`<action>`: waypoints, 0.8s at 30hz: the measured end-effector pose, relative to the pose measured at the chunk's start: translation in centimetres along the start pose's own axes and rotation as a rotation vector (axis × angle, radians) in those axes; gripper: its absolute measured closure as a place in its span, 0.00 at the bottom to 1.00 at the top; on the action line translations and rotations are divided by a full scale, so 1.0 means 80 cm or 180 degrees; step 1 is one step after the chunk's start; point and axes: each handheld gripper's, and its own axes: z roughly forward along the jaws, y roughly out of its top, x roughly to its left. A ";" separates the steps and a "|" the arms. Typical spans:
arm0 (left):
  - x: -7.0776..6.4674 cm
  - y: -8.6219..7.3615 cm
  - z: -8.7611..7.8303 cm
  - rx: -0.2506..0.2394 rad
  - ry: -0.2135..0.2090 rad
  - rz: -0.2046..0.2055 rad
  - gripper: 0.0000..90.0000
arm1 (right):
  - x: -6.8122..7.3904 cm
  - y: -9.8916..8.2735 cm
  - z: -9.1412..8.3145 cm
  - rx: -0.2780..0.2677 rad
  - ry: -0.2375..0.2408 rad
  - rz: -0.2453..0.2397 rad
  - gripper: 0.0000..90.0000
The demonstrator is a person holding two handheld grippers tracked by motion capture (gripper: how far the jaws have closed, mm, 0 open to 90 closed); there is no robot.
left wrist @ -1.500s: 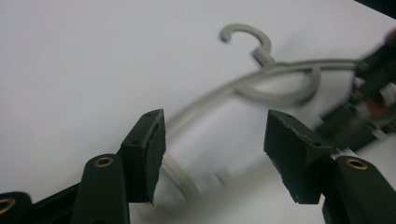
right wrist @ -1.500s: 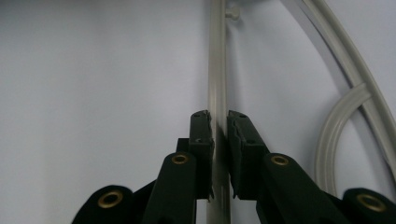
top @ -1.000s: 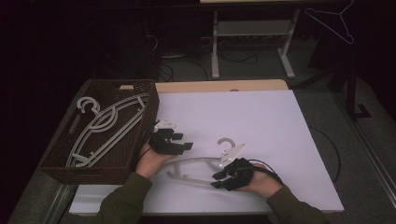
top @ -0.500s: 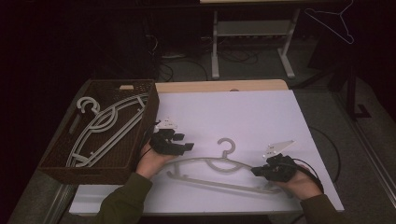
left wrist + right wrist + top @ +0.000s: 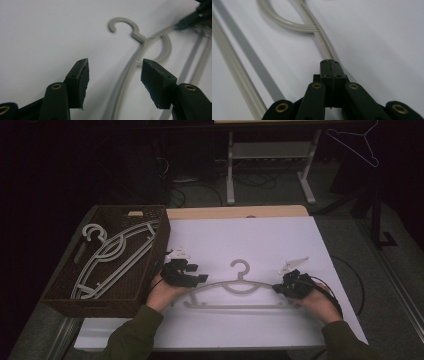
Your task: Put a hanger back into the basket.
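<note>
Lying flat on the table (image 5: 310, 250), right of the basket (image 5: 65, 297), the hanger (image 5: 235, 292) looks light, stiff, slick. Right gripper (image 5: 330, 62) is clamped on its right arm tip; left gripper (image 5: 113, 80) is released, straddling the left arm. Ends are best gripped, not the hook.

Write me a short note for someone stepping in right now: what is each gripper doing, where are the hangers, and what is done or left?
Left gripper: jaws open, straddling the left arm of the grey hanger on the white table without pinching it.
Right gripper: jaws just closed, pressed shut at the hanger's right arm; the arm runs in under the tips, so it looks gripped, though the pinch itself is hidden.
Hanger: lying flat, hook pointing away from the person.
Brown basket at the table's left already holds other hangers.
Left, probably: close the left gripper, lift the hanger with both and lay it in the basket.
</note>
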 end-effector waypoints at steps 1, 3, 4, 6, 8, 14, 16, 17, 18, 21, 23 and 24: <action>0.000 0.000 0.000 0.0011 -0.0001 0.0005 0.44 | -0.006 0.003 0.003 -0.0010 -0.0035 0.0044 1.00; 0.000 0.000 0.000 0.0014 -0.0005 0.0009 0.44 | -0.017 0.006 0.006 -0.0066 -0.0025 0.0097 1.00; 0.001 0.000 0.000 0.0010 -0.0008 0.0005 0.44 | -0.019 0.006 0.005 -0.0121 -0.0028 0.0126 1.00; 0.000 -0.001 0.000 0.0000 -0.0006 -0.0026 0.44 | -0.017 0.006 -0.004 -0.0200 0.0008 0.0142 1.00; 0.001 -0.002 0.000 0.0008 -0.0003 -0.0020 0.44 | -0.013 0.004 -0.013 -0.0267 0.0012 0.0131 1.00; -0.001 -0.001 0.001 0.0025 -0.0011 0.0012 0.44 | 0.004 -0.020 -0.044 -0.0443 0.0073 0.0151 1.00; -0.001 -0.001 0.001 0.0046 -0.0017 0.0027 0.44 | 0.009 -0.027 -0.051 -0.0458 0.0076 0.0191 1.00; -0.001 0.000 0.002 0.0035 -0.0022 0.0021 0.44 | 0.010 -0.031 -0.052 -0.0503 0.0075 0.0192 1.00; -0.001 0.000 0.003 0.0033 -0.0030 0.0018 0.44 | 0.012 -0.034 -0.054 -0.0482 0.0077 0.0203 1.00; -0.002 0.002 0.005 0.0039 -0.0042 0.0033 0.44 | 0.015 -0.039 -0.054 -0.0462 0.0088 0.0188 1.00; -0.002 0.002 0.007 0.0044 -0.0055 0.0025 0.44 | 0.017 -0.041 -0.052 -0.0446 0.0098 0.0212 1.00; -0.002 0.002 0.008 0.0056 -0.0058 0.0033 0.44 | 0.017 -0.041 -0.052 -0.0425 0.0106 0.0204 1.00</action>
